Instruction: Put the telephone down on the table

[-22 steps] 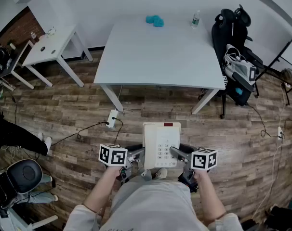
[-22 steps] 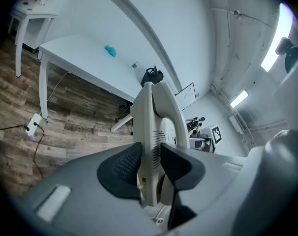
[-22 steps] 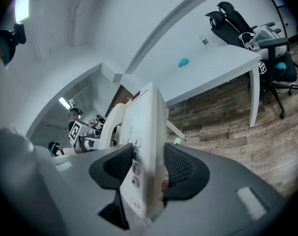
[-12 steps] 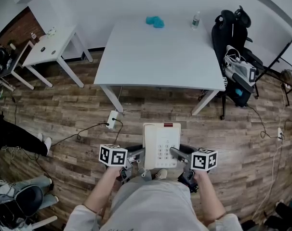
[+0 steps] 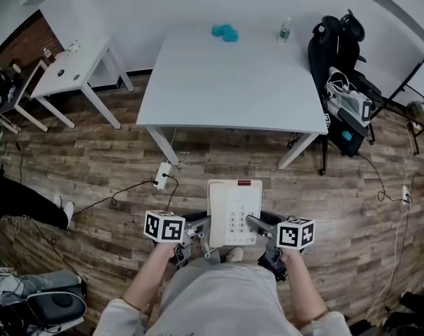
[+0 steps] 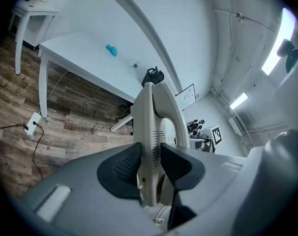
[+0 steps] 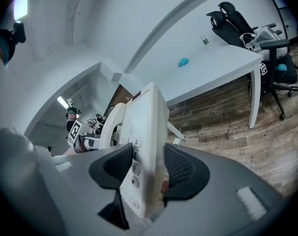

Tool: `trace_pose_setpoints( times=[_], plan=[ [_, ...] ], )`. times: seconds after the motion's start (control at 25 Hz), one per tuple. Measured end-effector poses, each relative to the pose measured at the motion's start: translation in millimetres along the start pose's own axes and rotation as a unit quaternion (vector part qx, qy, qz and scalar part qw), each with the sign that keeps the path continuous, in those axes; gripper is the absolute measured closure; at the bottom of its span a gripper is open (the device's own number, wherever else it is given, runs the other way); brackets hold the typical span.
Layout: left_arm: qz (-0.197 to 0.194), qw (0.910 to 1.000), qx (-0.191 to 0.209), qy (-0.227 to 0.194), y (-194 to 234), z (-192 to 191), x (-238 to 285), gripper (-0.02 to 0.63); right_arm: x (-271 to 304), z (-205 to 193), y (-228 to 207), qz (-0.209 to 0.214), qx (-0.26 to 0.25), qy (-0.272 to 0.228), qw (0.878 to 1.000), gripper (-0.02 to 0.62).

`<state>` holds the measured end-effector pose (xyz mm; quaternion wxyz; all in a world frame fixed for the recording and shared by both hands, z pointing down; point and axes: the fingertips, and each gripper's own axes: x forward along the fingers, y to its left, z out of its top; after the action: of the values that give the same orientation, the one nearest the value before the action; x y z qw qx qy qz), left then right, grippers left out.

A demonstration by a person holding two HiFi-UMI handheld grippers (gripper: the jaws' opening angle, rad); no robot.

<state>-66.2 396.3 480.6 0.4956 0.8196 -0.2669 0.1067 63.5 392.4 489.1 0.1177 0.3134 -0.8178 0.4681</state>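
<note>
Off to the left gripper's (image 5: 200,226) far left, a black office chair (image 5: 47,306) has rolled back; both grippers stay put, the left pinching the white telephone's (image 5: 234,212) left edge, the right gripper (image 5: 257,222) pinching its right edge; ahead, past a floor power strip (image 5: 161,175), stands the white table (image 5: 233,89), bearing a small blue object (image 5: 224,30) and a water bottle (image 5: 285,28).

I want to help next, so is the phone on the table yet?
Not yet. Done: the white push-button desk telephone is picked up. In hand: the left hand-held gripper and right hand-held gripper clamp its two sides, above the wooden floor. To do: carry it to the white rectangular table ahead and set it down.
</note>
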Motion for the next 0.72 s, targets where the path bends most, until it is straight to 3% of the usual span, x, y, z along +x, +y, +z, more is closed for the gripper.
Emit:
trace_pose_setpoints(
  times=[0.72],
  plan=[
    [-0.016, 0.9997, 0.015, 0.015, 44, 52, -17, 0.466, 51, 39, 10, -0.017, 0.0, -0.018, 1.0, 0.387]
  ],
)
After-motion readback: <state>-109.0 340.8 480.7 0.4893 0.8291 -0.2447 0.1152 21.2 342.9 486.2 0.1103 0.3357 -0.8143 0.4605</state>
